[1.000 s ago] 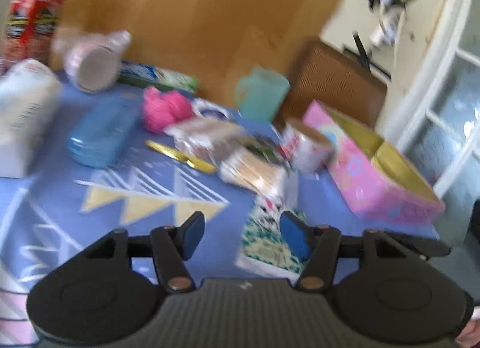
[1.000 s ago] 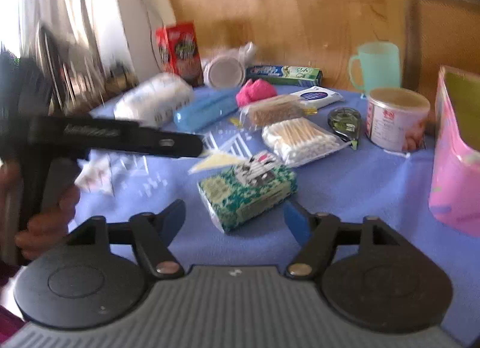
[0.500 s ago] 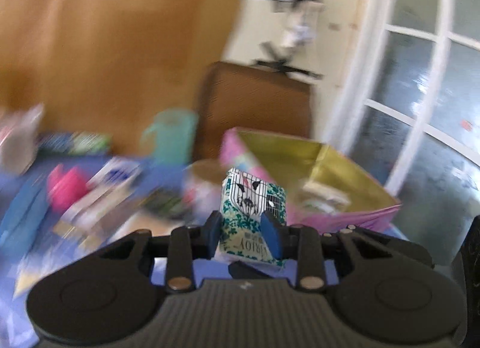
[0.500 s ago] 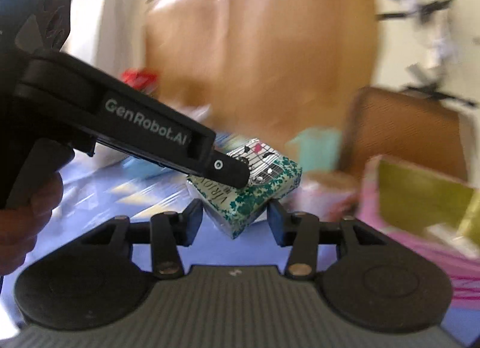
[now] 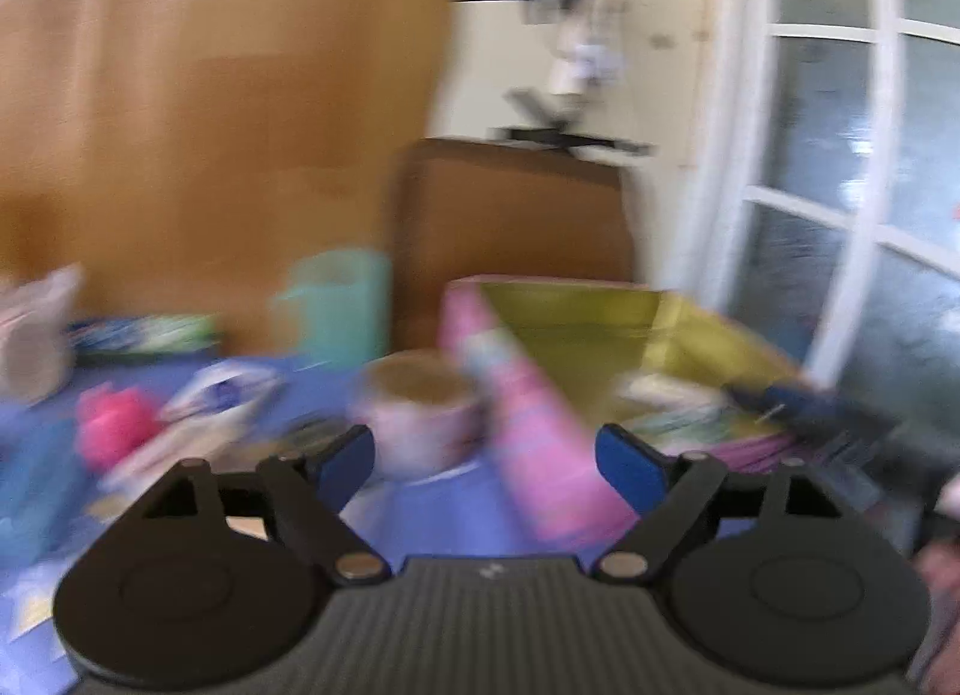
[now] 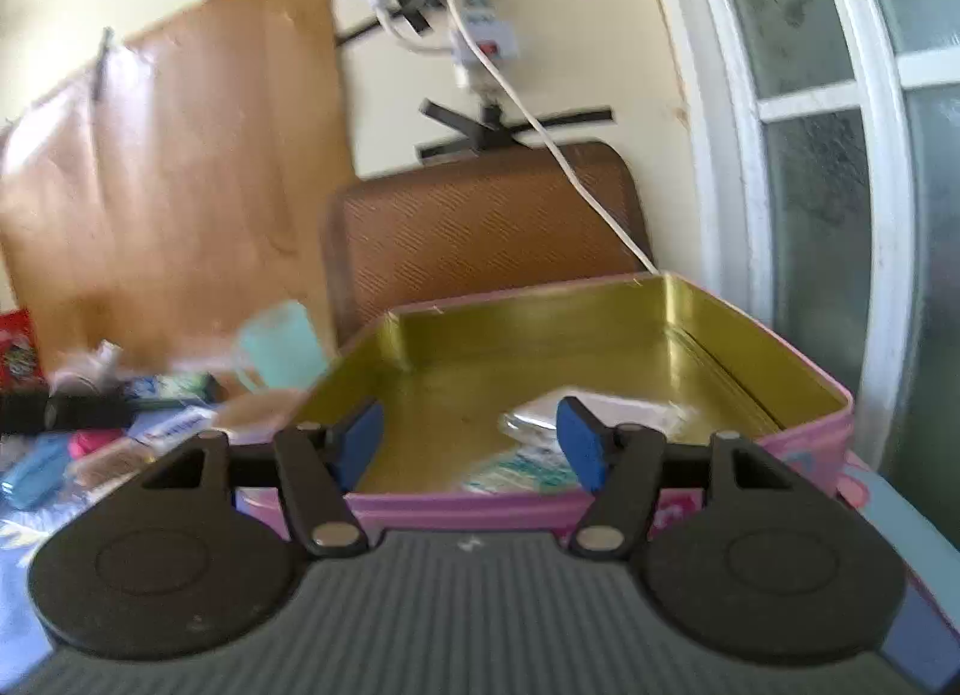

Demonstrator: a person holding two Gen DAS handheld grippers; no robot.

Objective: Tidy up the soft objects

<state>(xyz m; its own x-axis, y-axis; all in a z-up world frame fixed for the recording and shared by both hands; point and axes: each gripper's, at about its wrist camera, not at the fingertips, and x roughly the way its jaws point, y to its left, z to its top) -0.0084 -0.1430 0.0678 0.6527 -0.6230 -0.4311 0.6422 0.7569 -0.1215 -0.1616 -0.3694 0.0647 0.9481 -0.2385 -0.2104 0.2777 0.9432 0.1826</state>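
A pink tin box with a gold inside stands open on the blue tablecloth; it also shows in the left wrist view. A green-and-white tissue pack lies inside it beside a clear wrapped packet. My right gripper is open and empty, just above the box's near wall. My left gripper is open and empty, left of the box, over the tablecloth. The left view is blurred.
A round tin can, a teal mug, a pink soft item, a wipes pack and a toothpaste box lie on the table left of the box. A brown chair back stands behind.
The left gripper held the tissue pack half a second ago and is now open and empty. The pack now lies in the pink box. The right gripper has moved over the box.
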